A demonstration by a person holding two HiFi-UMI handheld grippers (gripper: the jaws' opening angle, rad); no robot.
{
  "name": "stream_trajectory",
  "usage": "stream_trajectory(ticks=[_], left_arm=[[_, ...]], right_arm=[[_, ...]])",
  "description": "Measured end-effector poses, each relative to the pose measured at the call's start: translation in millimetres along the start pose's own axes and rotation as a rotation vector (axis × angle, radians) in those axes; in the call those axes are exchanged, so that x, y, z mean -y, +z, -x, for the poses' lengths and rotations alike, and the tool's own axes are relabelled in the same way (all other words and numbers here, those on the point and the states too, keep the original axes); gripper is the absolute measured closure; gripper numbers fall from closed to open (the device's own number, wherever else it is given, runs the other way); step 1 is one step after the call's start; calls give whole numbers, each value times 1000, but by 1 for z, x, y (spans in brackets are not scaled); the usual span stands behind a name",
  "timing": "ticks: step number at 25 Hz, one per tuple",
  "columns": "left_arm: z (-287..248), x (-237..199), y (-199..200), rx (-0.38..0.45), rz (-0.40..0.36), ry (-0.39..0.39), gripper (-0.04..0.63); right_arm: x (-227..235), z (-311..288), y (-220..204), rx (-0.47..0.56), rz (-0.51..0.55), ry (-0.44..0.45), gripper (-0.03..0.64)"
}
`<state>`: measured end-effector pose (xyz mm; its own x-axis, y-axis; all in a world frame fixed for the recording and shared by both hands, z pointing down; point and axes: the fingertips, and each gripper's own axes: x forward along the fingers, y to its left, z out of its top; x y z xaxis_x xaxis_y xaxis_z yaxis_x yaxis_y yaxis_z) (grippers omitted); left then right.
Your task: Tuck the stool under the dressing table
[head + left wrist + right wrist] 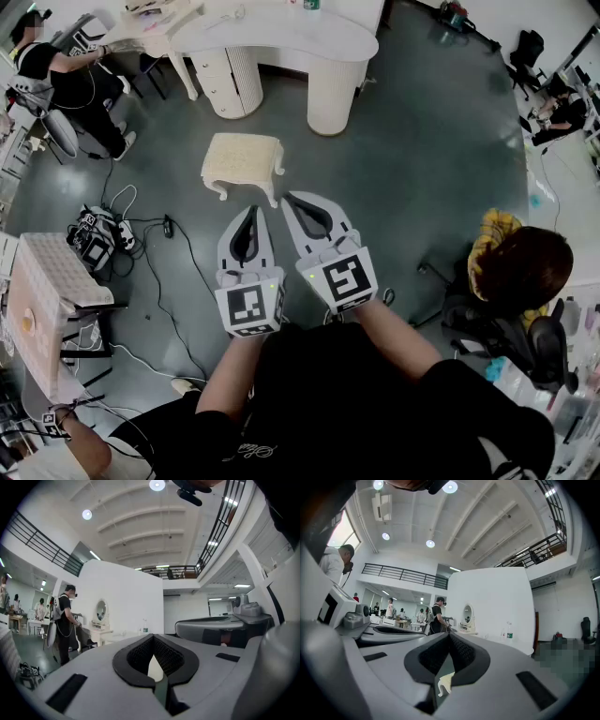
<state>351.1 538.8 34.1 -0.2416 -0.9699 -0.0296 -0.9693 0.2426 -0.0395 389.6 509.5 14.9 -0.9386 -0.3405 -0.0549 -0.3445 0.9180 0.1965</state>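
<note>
On the grey floor (412, 169), a cream-coloured cushioned stool with curved legs (243, 162) is seen standing upright. It is set well apart from the white curved dressing table (281, 37) at the far side, on the near side of it. The stool is placed just beyond the tips of the two grey hand-held grippers, slightly to the left. The left gripper (251, 212) and the right gripper (292, 199) are held level, side by side. The jaws of each are pressed together and no object is gripped.
</note>
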Motion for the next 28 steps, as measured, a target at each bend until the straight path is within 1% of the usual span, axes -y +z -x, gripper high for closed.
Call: stream_trajectory(ticks=[3, 6, 9, 13, 16, 19, 22, 26, 28], left_arm=[[1, 0, 0, -2, 3, -1, 591], [3, -2, -2, -5, 3, -4, 591], [6, -8, -6, -9, 9, -3, 591], [8, -20, -13, -18, 19, -3, 591], [10, -33, -18, -23, 25, -1, 591], [11, -48, -24, -40, 40, -7, 591], [10, -65, -28, -47, 48, -13, 591], [8, -89, -36, -57, 53, -9, 591], [4, -102, -40, -67, 58, -3, 591]], right_arm=[[-2, 1, -1, -5, -47, 0, 611], [-8, 1, -4, -16, -64, 3, 611], [-14, -2, -7, -19, -19, 15, 611], [-22, -9, -13, -33, -15, 11, 611], [-30, -18, -16, -49, -49, 2, 611], [-41, -31, -17, -48, -33, 6, 611], [-50, -44, -21, -75, -77, -6, 611], [-58, -57, -26, -79, -47, -10, 611], [-60, -65, -30, -96, -51, -12, 611]])
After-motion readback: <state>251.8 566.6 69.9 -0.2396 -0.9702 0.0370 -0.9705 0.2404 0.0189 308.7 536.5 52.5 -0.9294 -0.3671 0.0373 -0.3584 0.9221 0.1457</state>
